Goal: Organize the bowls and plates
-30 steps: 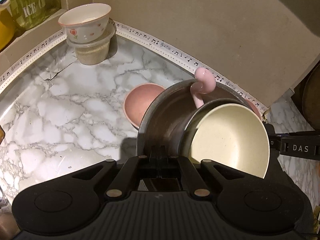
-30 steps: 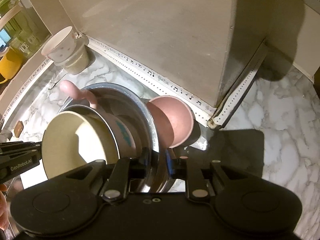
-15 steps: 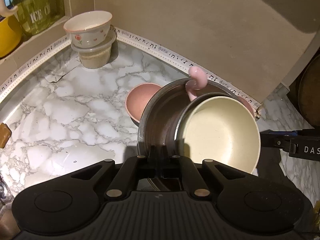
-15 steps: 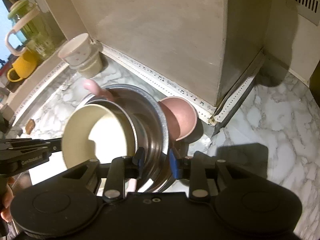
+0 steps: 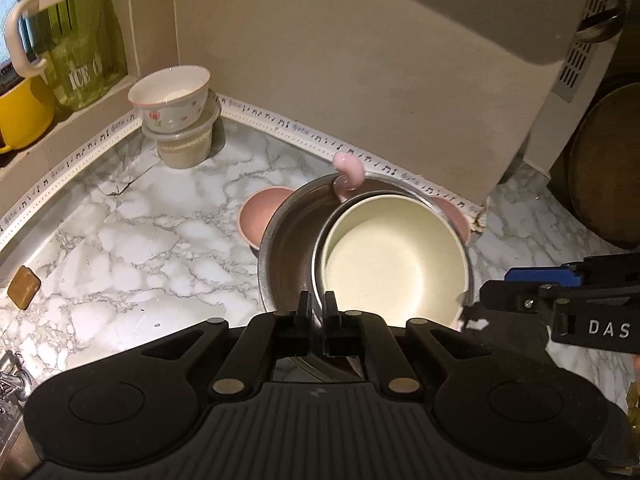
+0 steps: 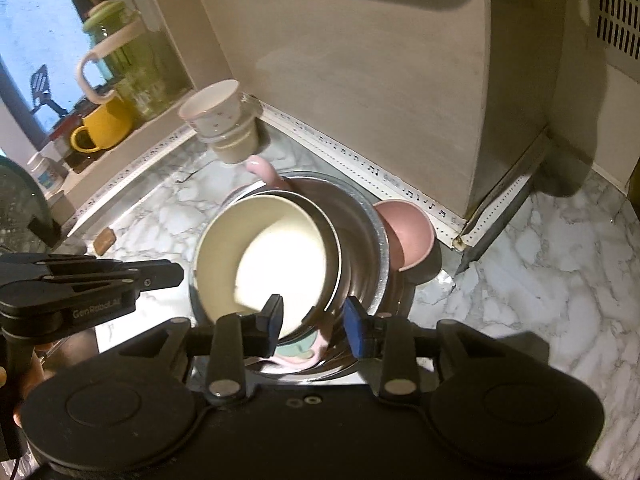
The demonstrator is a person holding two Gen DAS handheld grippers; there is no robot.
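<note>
A steel bowl (image 5: 284, 248) holds a cream bowl (image 5: 394, 264) nested in a smaller steel bowl, with a pink handle (image 5: 350, 170) sticking up behind. My left gripper (image 5: 318, 306) is shut on the steel bowl's near rim. In the right wrist view my right gripper (image 6: 314, 318) is open, its jaws straddling the rims of the cream bowl (image 6: 264, 256) and steel bowl (image 6: 364, 232). A pink bowl (image 6: 408, 236) lies on the counter behind the stack, partly hidden; it also shows in the left wrist view (image 5: 260, 216).
A flowered white bowl (image 5: 172, 96) sits on a plastic tub (image 5: 184, 142) in the back corner of the marble counter (image 5: 120, 240). A yellow mug (image 6: 102, 128) and a green jug (image 5: 68, 40) stand on the window ledge. A beige appliance wall (image 5: 360, 60) stands close behind.
The right gripper has opened and let go of the steel bowl's rim. The bowl stack has levelled from tilted to nearly flat, and both cameras have drawn back and up.
</note>
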